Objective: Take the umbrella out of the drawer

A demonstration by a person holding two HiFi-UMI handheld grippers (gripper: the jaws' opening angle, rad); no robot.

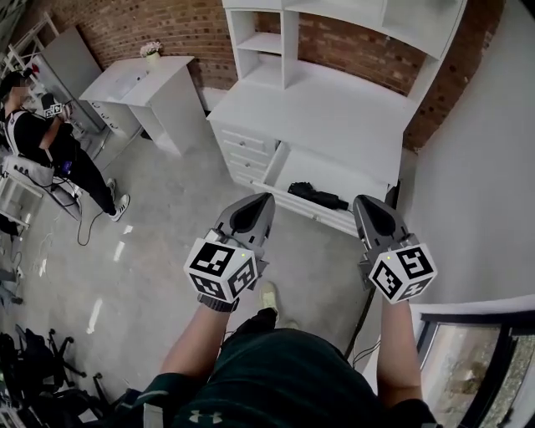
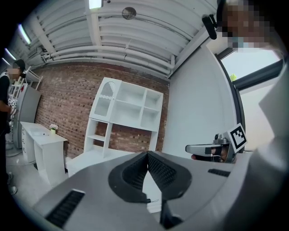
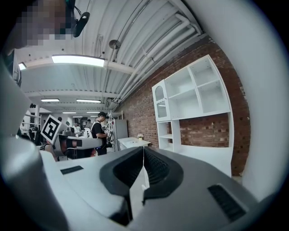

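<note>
A black folded umbrella [image 1: 317, 196] lies in the pulled-out white drawer [image 1: 294, 205] at the bottom of the white cabinet [image 1: 322, 109]. My left gripper [image 1: 266, 199] is held in the air short of the drawer's left end, jaws shut and empty. My right gripper [image 1: 359, 203] hangs near the drawer's right end, also shut on nothing. In the left gripper view the jaw tips [image 2: 147, 153] meet, with the right gripper [image 2: 212, 148] off to the side. In the right gripper view the tips [image 3: 143, 149] meet too. The umbrella shows in neither gripper view.
The cabinet carries a white shelf unit [image 1: 334, 25] against a brick wall. A white side table [image 1: 146, 92] with a small flower pot [image 1: 151, 50] stands to the left. A person [image 1: 46, 146] stands at far left. A white wall [image 1: 485, 184] runs along the right.
</note>
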